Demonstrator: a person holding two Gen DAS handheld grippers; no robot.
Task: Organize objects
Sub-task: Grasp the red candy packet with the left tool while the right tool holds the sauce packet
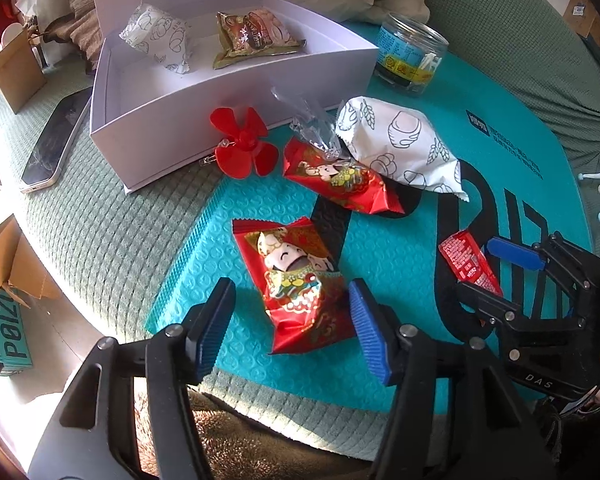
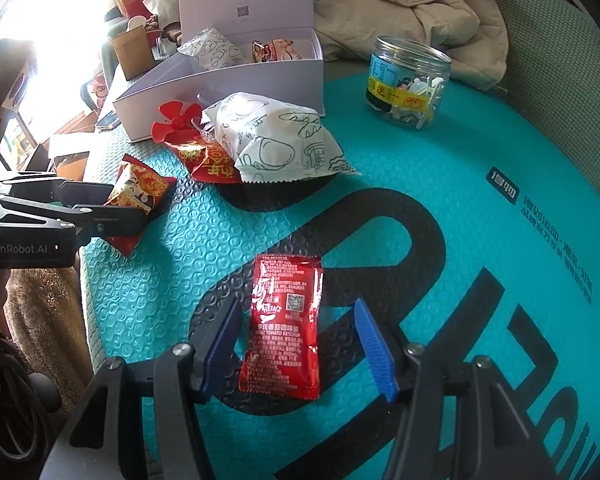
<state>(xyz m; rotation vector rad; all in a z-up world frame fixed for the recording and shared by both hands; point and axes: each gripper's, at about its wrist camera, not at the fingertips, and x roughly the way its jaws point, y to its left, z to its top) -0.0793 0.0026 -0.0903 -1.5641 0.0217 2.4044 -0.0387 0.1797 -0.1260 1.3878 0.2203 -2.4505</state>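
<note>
A red snack packet (image 1: 296, 280) with a cartoon figure lies flat on the teal mat (image 1: 400, 240). My left gripper (image 1: 290, 300) is open and straddles it, pads clear of its sides. A red ketchup sachet (image 2: 284, 328) lies on the mat between the open fingers of my right gripper (image 2: 296, 320), untouched. Beyond them lie a second red packet (image 1: 336, 178) and a white printed bread pack (image 1: 400, 148). The open white box (image 1: 160, 128) behind holds a white pack (image 1: 156, 36) and a brown pack (image 1: 256, 36).
A red plastic propeller (image 1: 242, 144) and a crumpled clear bag (image 1: 312, 124) lie against the box front. A clear jar (image 1: 412, 56) stands at the mat's far right. A phone (image 1: 56, 140) lies left of the box. Cardboard boxes sit off the left edge.
</note>
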